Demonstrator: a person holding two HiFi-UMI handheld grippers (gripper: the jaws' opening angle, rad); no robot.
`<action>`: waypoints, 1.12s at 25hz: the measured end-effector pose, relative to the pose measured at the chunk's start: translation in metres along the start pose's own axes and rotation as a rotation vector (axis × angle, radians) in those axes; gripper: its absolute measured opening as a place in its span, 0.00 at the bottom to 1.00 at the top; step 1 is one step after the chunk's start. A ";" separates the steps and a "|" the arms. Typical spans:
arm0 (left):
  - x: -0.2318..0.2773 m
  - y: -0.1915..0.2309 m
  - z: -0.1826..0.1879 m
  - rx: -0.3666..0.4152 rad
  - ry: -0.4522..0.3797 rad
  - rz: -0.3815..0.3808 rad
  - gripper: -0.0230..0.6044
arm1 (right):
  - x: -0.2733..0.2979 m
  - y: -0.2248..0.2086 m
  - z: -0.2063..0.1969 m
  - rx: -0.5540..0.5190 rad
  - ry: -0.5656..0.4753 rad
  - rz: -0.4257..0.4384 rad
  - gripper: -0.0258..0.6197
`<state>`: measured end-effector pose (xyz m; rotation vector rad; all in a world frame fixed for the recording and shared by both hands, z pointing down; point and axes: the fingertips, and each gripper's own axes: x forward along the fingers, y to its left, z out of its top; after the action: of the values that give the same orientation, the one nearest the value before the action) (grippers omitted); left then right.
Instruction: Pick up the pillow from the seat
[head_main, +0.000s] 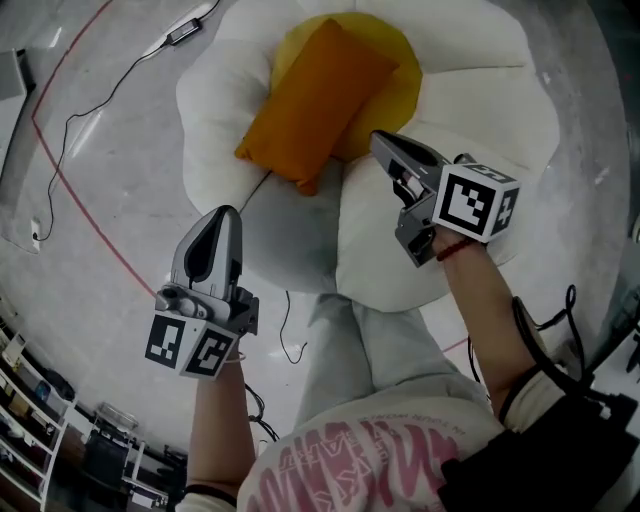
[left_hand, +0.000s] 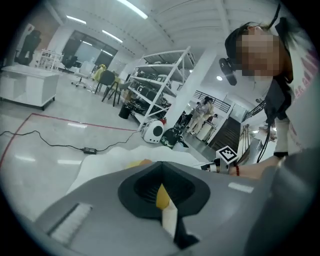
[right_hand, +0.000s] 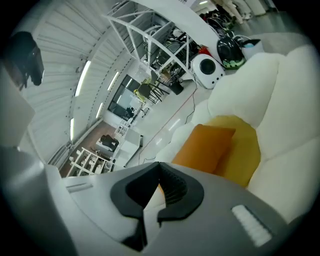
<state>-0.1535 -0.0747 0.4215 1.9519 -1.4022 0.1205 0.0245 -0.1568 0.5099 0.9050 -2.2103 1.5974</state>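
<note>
Head view: orange pillow lies on white seat, just ahead of right gripper, long axis crosswise to it. Left gripper sits farther off. Both grippers closed, empty.

Long ceiling lights are lighting the hall brightly and evenly from above. Pale glare is streaking the glossy floor ahead of the left hand-held gripper. Shadows are falling soft and faint. All three views are bulging at the edges and fading into black corners. Nearest the cameras, the bodies of the left and the right hand-held gripper are showing blurred.
</note>
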 end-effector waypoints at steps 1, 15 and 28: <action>0.008 0.010 -0.004 0.007 0.007 0.003 0.06 | 0.008 -0.004 -0.002 0.045 -0.014 0.018 0.05; 0.148 0.111 -0.084 -0.004 0.121 0.068 0.15 | 0.079 -0.092 -0.040 0.470 -0.222 0.131 0.15; 0.175 0.129 -0.138 -0.134 0.283 0.063 0.52 | 0.096 -0.139 -0.102 0.894 -0.139 0.096 0.43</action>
<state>-0.1494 -0.1501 0.6671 1.7067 -1.2519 0.3117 0.0229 -0.1220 0.7037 1.1336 -1.5709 2.7014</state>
